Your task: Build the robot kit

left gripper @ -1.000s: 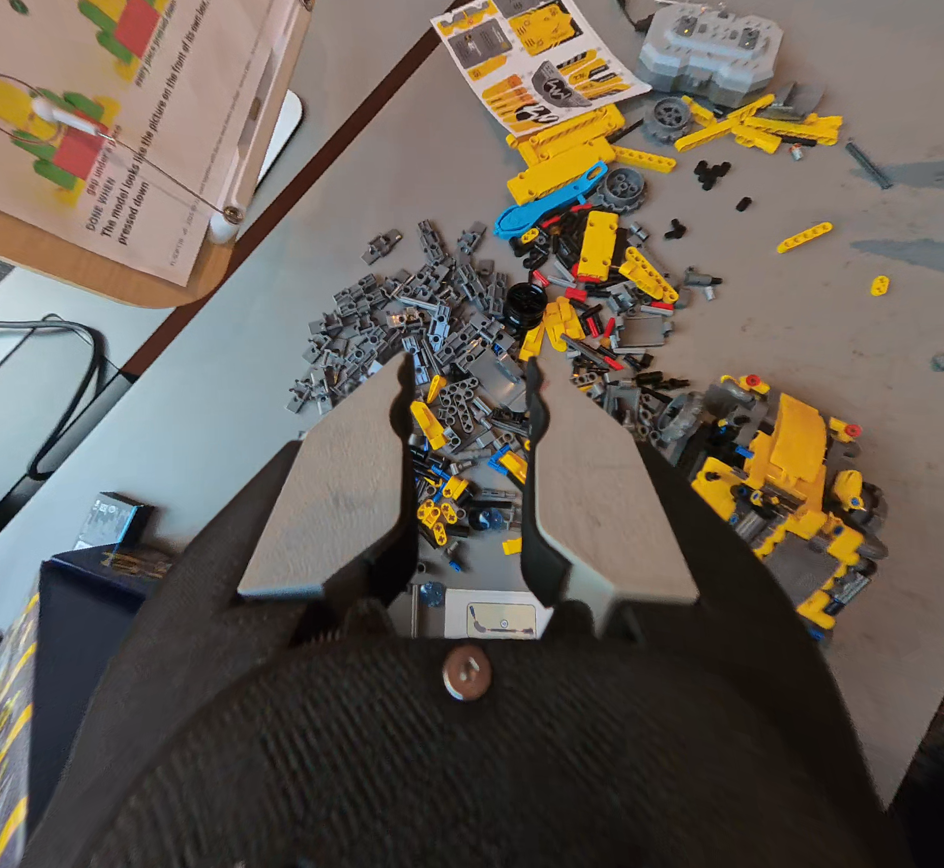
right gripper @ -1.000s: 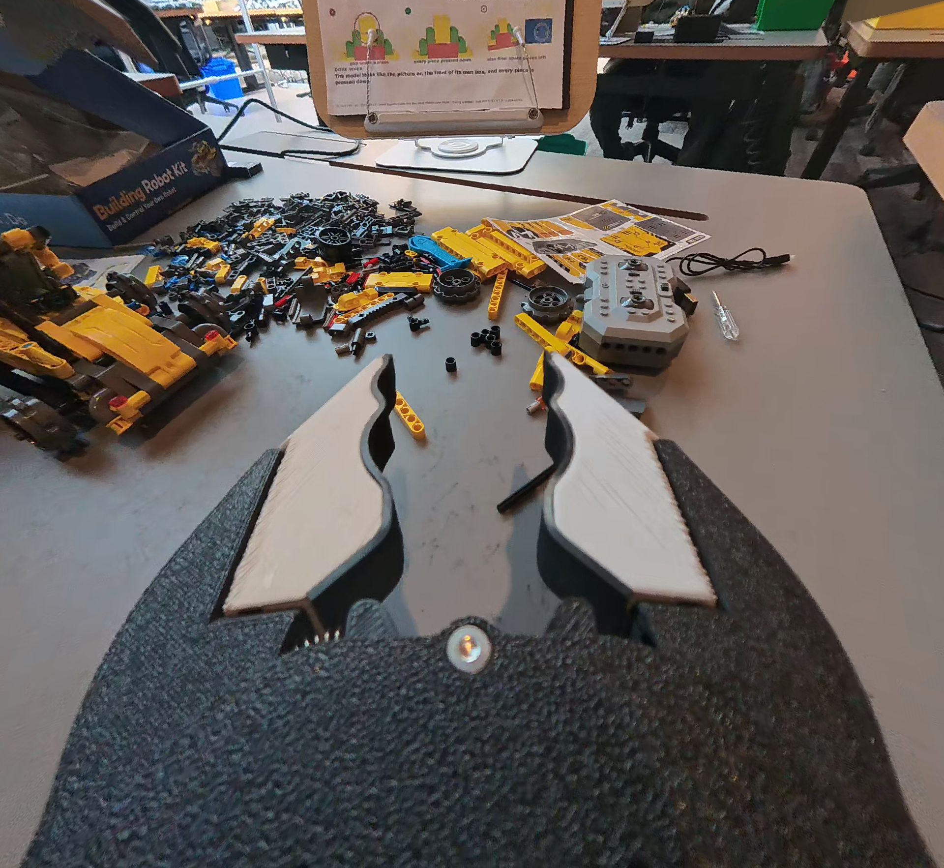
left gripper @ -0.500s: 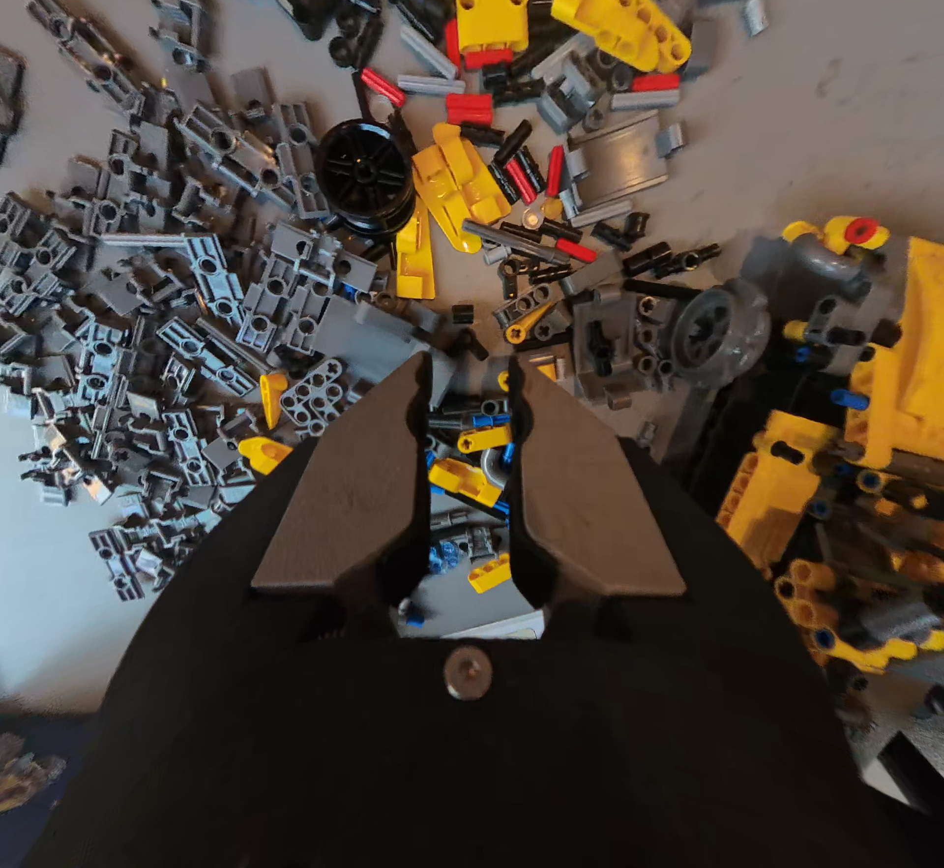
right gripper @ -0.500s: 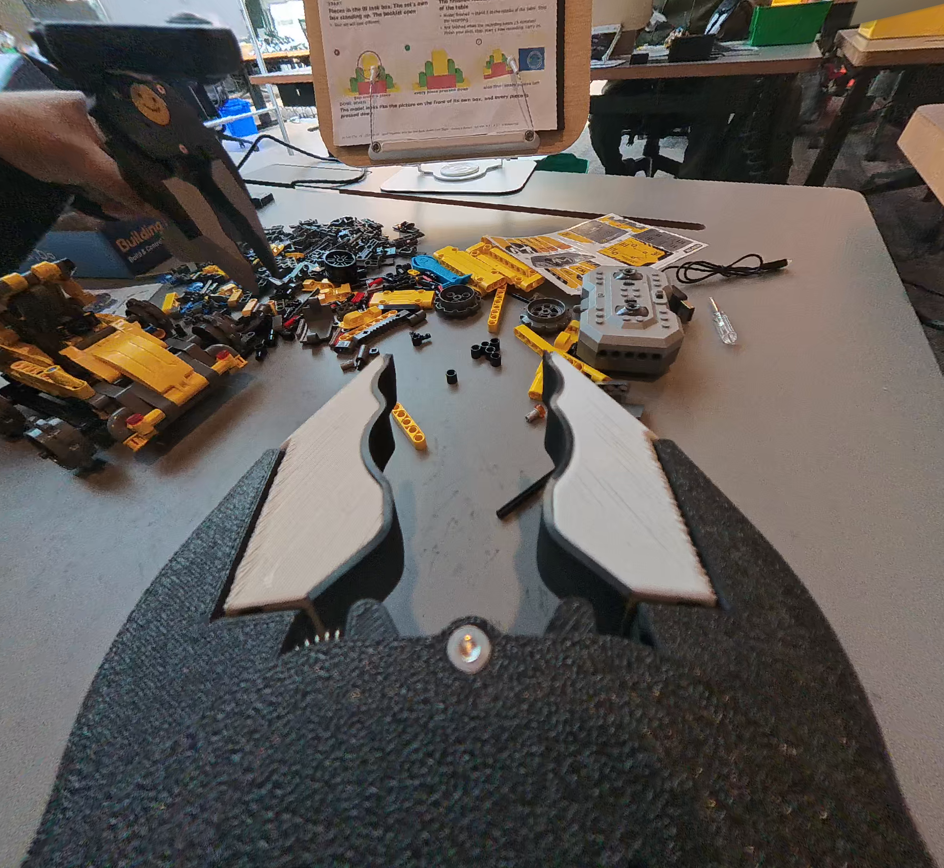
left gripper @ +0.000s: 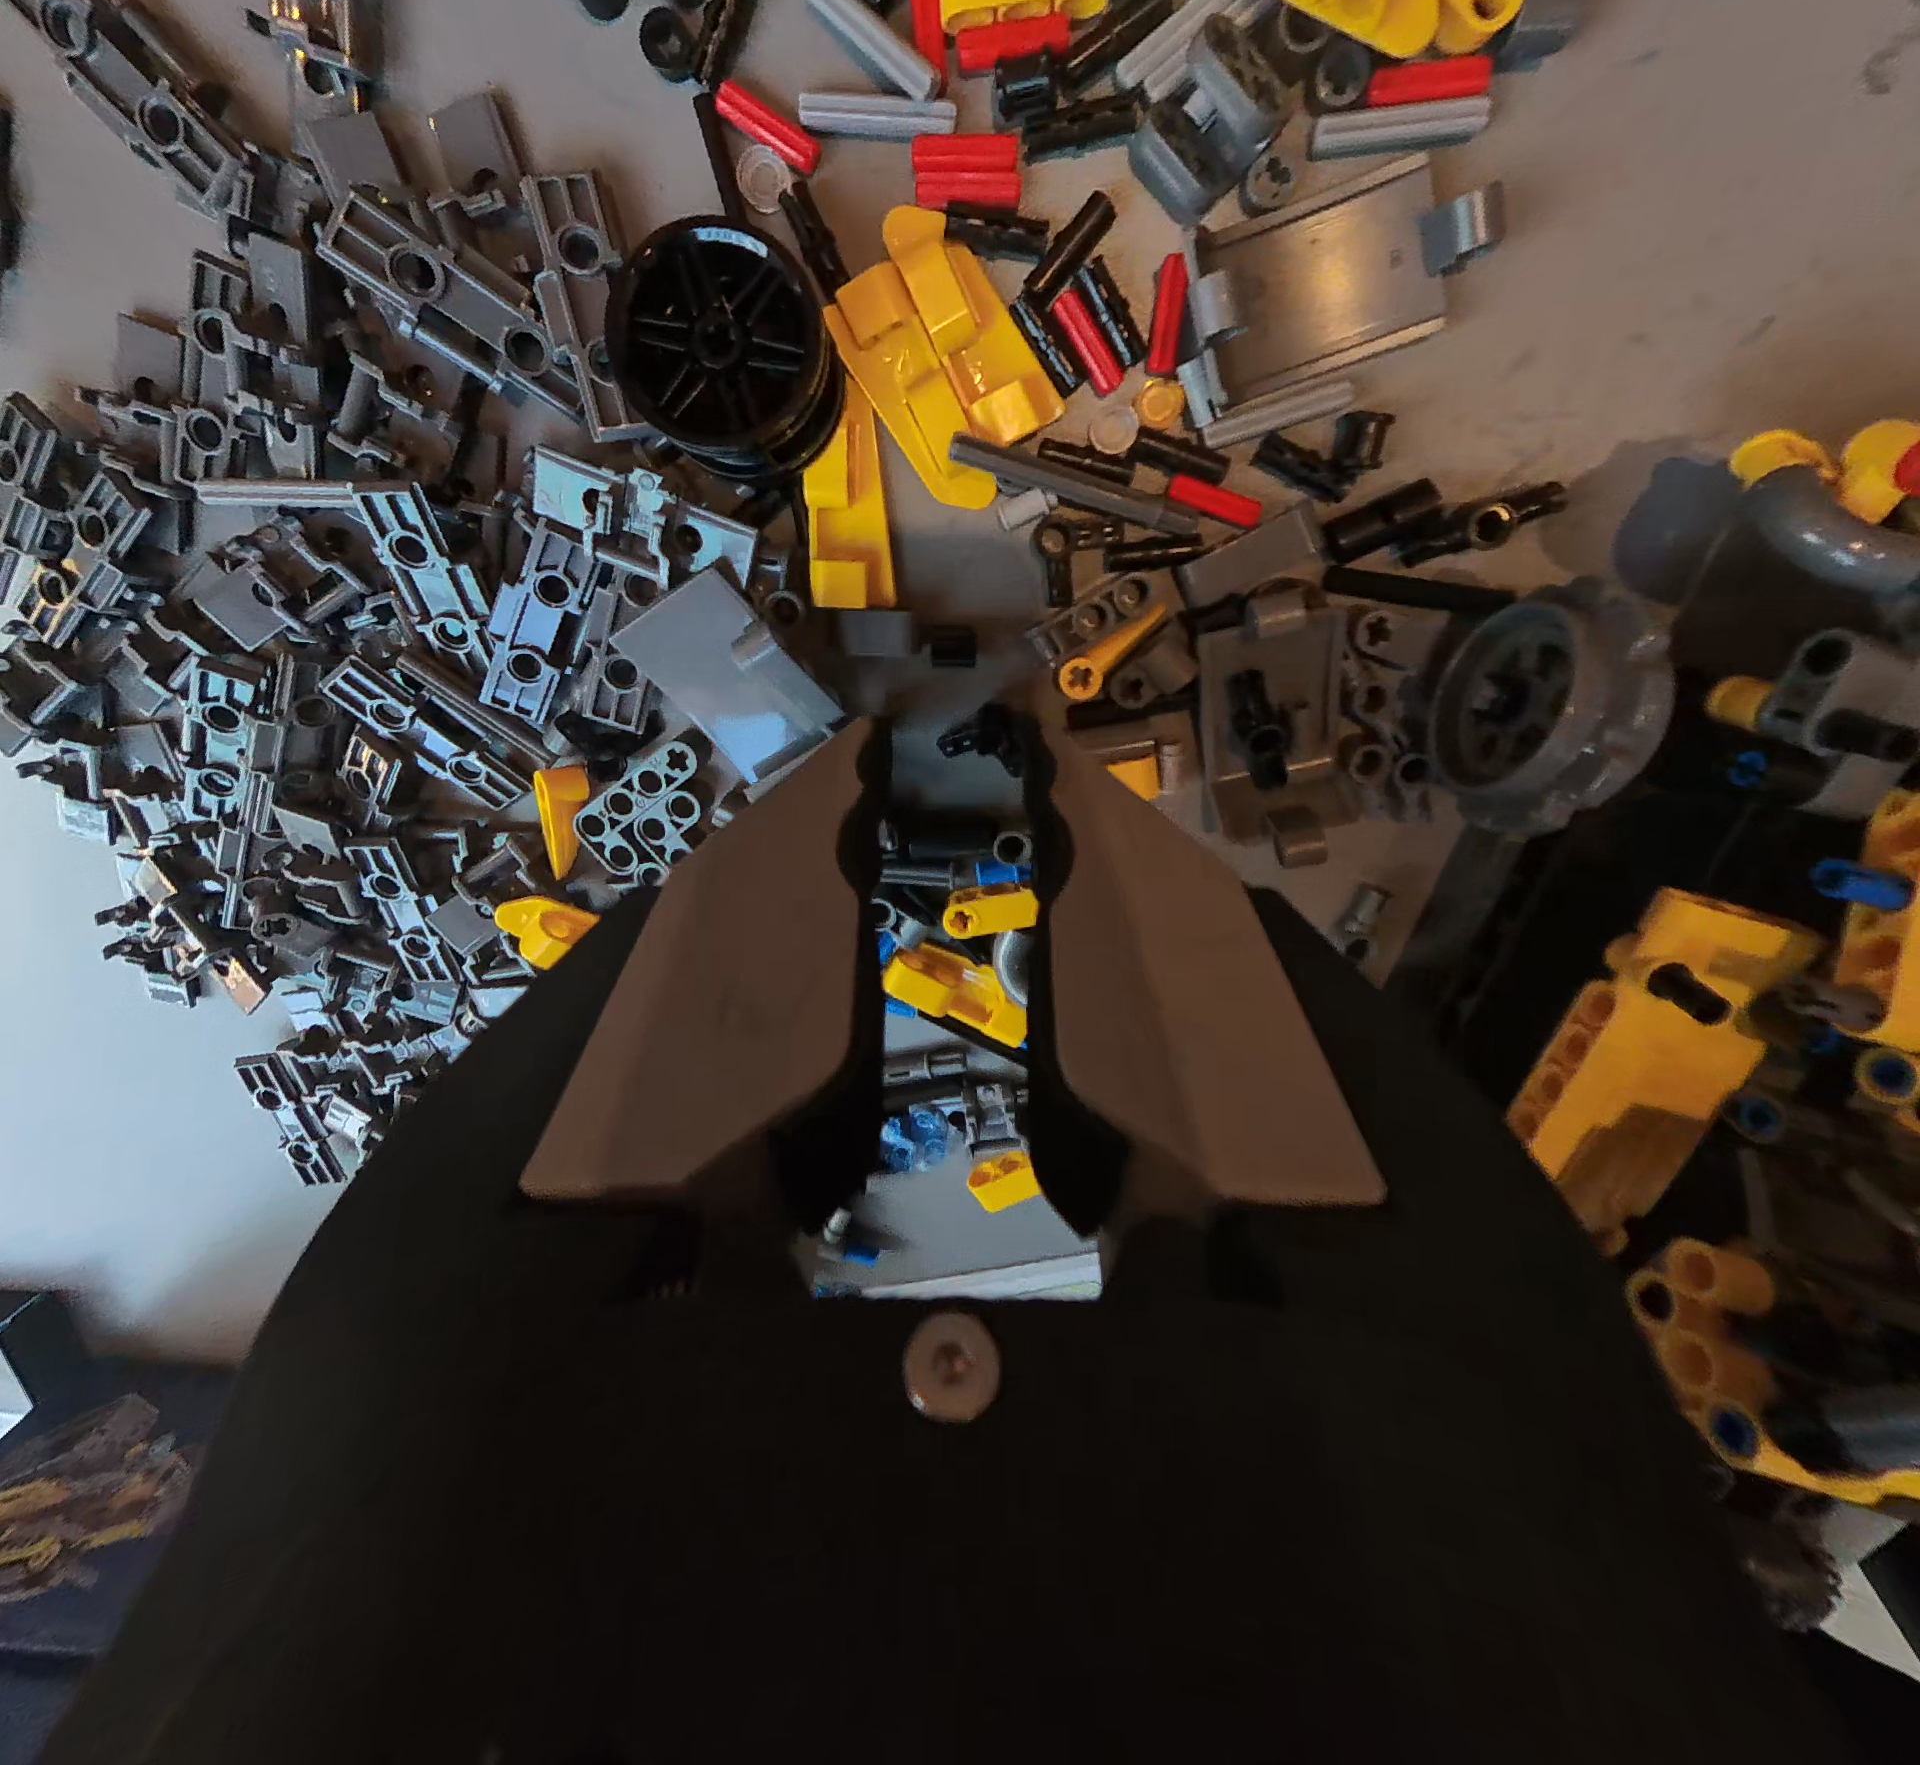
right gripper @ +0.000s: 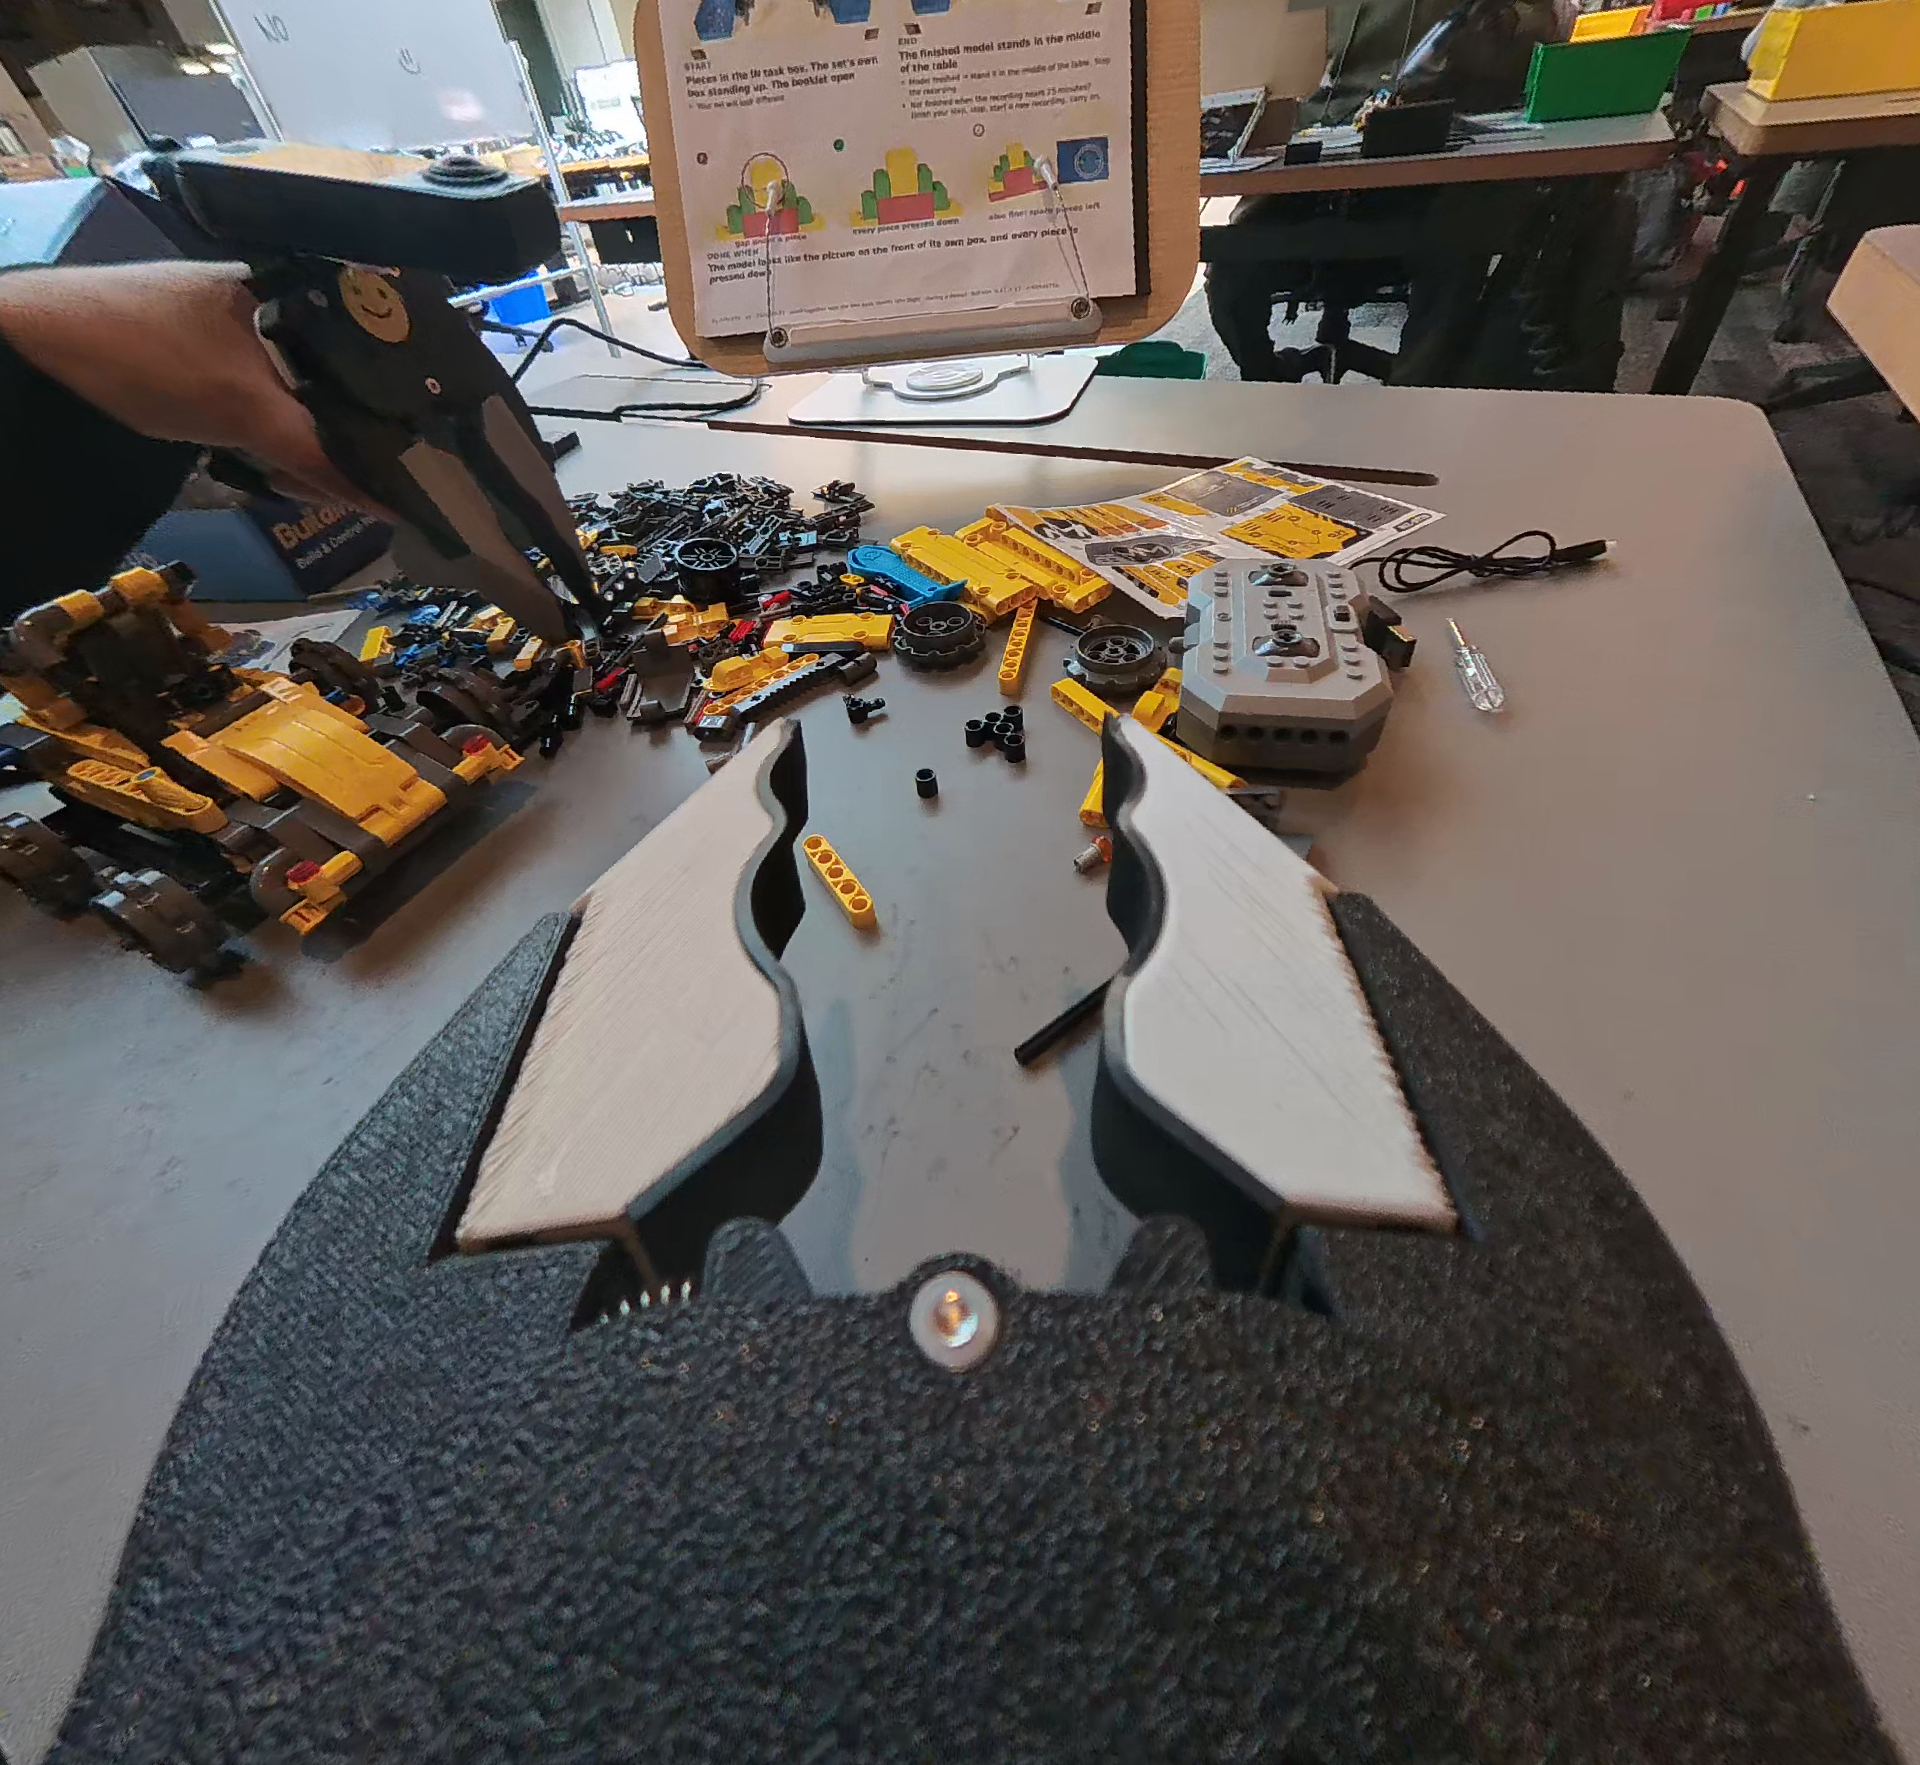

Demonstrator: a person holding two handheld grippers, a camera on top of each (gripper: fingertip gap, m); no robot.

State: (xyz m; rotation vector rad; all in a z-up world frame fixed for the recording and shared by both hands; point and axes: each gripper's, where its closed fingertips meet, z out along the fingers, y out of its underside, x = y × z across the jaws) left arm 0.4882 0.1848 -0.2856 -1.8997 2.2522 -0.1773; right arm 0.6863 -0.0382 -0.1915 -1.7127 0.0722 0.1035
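The left gripper (left gripper: 954, 739), jaws narrowly apart over the loose parts (left gripper: 956, 926), could snag several; the right gripper (right gripper: 951, 749) gapes empty

The worktop (right gripper: 1621, 884) looks smooth, matt and scuffed. The plastic bricks (left gripper: 436, 614) at 9 o'clock are glossy, like the black wheel (left gripper: 722, 344). The right hand-held gripper (right gripper: 951, 749) has a rough, grainy black body and ridged pale fingers (right gripper: 644, 1019).

Grey and yellow bricks (left gripper: 395, 572), black wheel (left gripper: 717, 333), blue-handled tool (right gripper: 904, 567)
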